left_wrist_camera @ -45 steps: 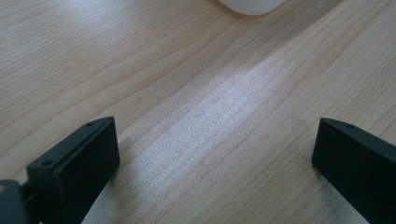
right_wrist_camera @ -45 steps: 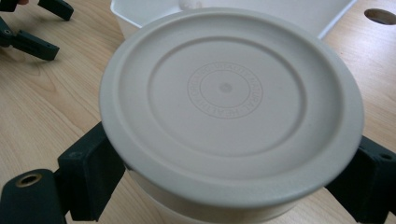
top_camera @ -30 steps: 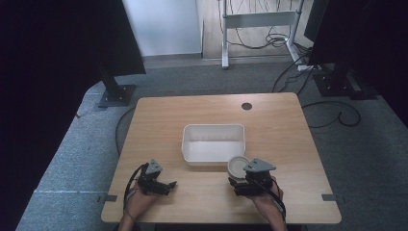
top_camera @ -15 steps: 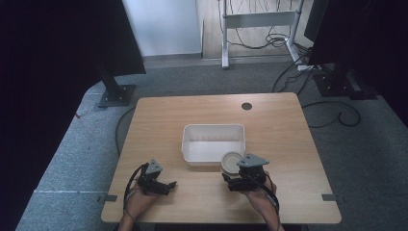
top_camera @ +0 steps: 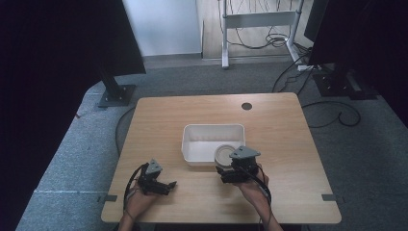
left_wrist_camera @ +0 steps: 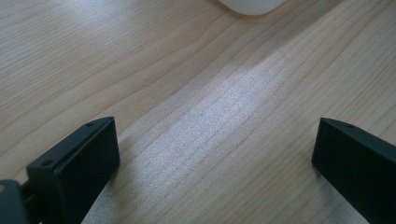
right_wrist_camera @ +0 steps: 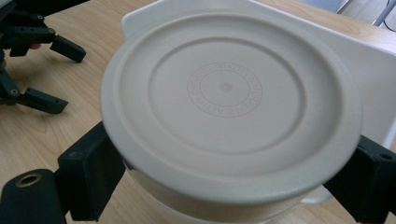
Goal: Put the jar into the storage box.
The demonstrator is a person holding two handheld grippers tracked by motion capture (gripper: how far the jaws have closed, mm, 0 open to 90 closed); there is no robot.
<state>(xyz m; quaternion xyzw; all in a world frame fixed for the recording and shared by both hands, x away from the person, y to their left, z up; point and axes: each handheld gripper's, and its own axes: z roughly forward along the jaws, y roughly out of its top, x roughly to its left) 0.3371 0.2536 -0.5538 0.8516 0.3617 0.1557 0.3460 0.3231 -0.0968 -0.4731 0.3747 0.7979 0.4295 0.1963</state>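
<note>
At the table's (top_camera: 159, 115) near edge, toward five o'clock from the middle, the right gripper (top_camera: 230, 169) held in the right hand (top_camera: 251, 188), jaws pressed against the two sides of a round lidded tub (top_camera: 223, 155) and pinching it just under the lid's rim. Tub lifted and tilted, its lid facing the camera in the right gripper view (right_wrist_camera: 231, 105), with a ring of raised lettering too small to read at its centre. Directly behind the tub, at twelve o'clock from it, a white tray (top_camera: 192, 139); tub overlapping the tray's near right corner in the high view, whether touching it not clear. Toward seven o'clock on the table, well apart from the tub, the left gripper (top_camera: 166, 185) in the left hand (top_camera: 139, 199), low over bare wood, jaws spread wide with nothing between them. In the left gripper view, the tray's rounded corner (left_wrist_camera: 252, 4) at twelve o'clock. At one o'clock near the far edge, a small dark hole (top_camera: 247, 106).
</note>
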